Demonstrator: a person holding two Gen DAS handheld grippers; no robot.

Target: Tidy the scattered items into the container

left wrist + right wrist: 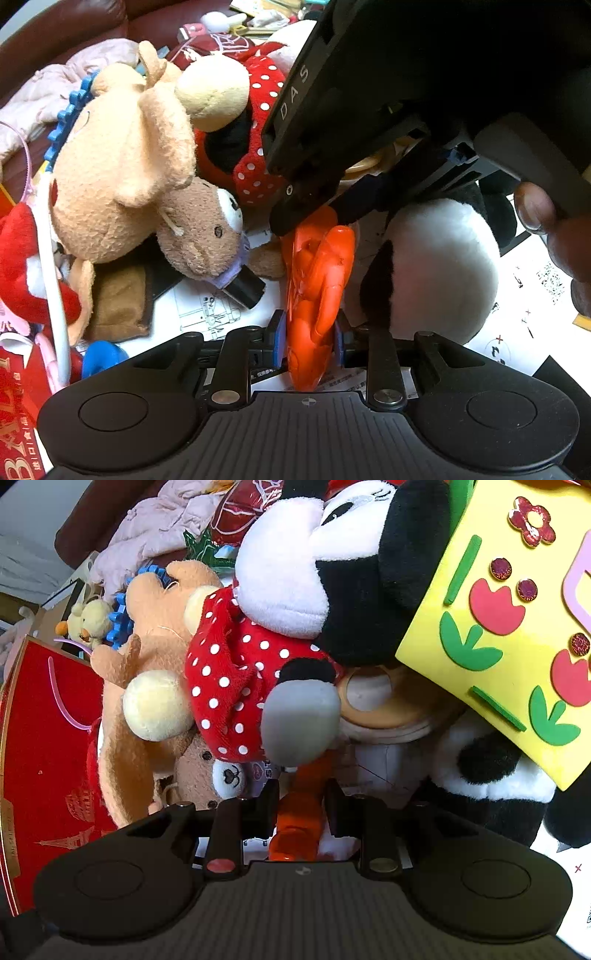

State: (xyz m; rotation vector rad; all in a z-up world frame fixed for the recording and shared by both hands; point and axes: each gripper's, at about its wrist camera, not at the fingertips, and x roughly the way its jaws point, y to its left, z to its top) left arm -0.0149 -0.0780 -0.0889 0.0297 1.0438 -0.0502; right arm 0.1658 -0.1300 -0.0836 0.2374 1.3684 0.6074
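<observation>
Left wrist view: left tool (311, 341) narrow, blue pads clamped on both sides of orange plastic toy (319, 280), glossy, moulded, long and ribbed. Far end of toy sits under right tool (314, 218), black, blocky, entering from upper right; whether it grips there is hidden in this view. A fingertip shows at right edge.

Right wrist view: right tool (301, 805) narrow, fingers closed on the orange toy's flanks (299, 812).

Open room: very little. Toy is hemmed on the left by tan plush bear (122, 166) and small brown bear (201, 236), fuzzy pile; on the right by round black-and-white plush (439, 266). Far side is packed: red polka-dot mouse doll (236, 686), pink cloth (166, 520). Flat white printed paper (207, 310) lies under the toy, bare only in near strips.

Edges: yellow foam box (517, 635), stiff, smooth, tulip cut-outs, overhangs from upper right. Red card box (48, 746) walls the left.
</observation>
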